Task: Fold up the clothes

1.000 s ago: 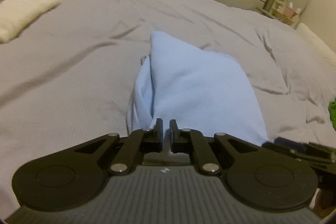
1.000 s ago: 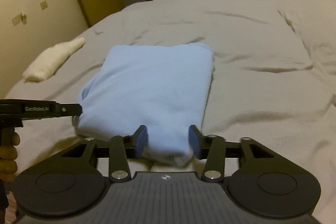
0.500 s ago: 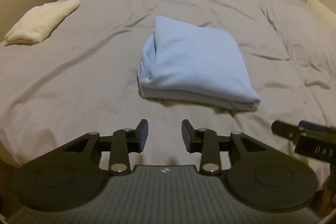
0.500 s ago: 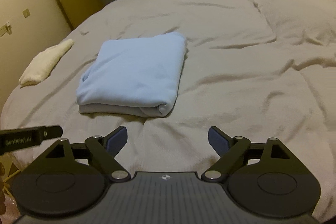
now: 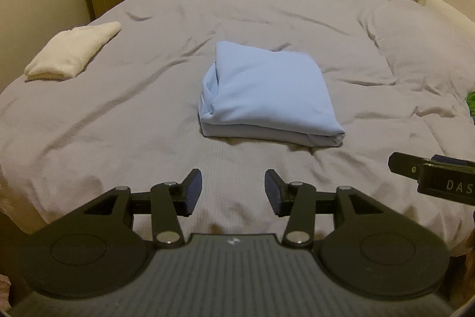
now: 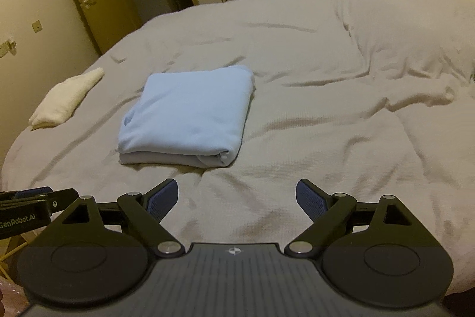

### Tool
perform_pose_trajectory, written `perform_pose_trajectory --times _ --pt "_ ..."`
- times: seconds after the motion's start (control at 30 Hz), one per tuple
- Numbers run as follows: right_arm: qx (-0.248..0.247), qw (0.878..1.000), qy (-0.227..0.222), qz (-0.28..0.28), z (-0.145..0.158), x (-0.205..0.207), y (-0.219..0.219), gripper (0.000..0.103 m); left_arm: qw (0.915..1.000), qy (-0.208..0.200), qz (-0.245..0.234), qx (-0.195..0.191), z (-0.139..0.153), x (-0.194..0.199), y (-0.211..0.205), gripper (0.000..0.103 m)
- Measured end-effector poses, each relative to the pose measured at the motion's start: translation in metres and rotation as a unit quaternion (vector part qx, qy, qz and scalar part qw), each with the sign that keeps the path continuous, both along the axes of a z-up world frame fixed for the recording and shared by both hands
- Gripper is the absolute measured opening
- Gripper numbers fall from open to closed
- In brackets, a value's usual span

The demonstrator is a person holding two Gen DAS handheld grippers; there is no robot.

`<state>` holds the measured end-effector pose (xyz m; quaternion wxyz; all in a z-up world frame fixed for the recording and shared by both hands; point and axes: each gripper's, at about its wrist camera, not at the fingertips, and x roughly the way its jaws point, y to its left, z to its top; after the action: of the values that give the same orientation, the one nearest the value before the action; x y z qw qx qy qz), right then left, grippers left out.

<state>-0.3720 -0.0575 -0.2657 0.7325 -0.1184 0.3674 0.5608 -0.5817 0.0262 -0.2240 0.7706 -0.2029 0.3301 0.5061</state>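
Both the left hand-held gripper (image 5: pixel 233 187) and right hand-held gripper (image 6: pixel 236 199) now hang open, drawn back from the folded blue garment (image 5: pixel 268 97), which they gripped before.

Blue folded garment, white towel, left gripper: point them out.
blue folded garment (image 5: pixel 270 91), left wrist view, top face.
white towel (image 5: pixel 74 49), left wrist view, middle.
left gripper (image 5: pixel 233 189), left wrist view, gap between open fingertips.

Left gripper (image 5: pixel 233 189): matte black linkage arms with silver pivot screws, two round black discs, a ribbed grey housing bearing a small white emblem, dark pads. Right gripper (image 6: pixel 236 199): same build, with textured blue pads (image 6: pixel 308 202). Side bars carry white lettering, "GenRobot.AI" and "DAS".
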Motion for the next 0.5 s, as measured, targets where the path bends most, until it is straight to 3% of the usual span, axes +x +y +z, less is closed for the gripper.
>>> perform_pose_trajectory --times 0.5 --pt "0.012 1.000 -0.017 0.008 0.015 -0.016 -0.024 0.089 0.9997 -0.012 -0.006 0.021 0.014 -0.010 -0.027 0.047"
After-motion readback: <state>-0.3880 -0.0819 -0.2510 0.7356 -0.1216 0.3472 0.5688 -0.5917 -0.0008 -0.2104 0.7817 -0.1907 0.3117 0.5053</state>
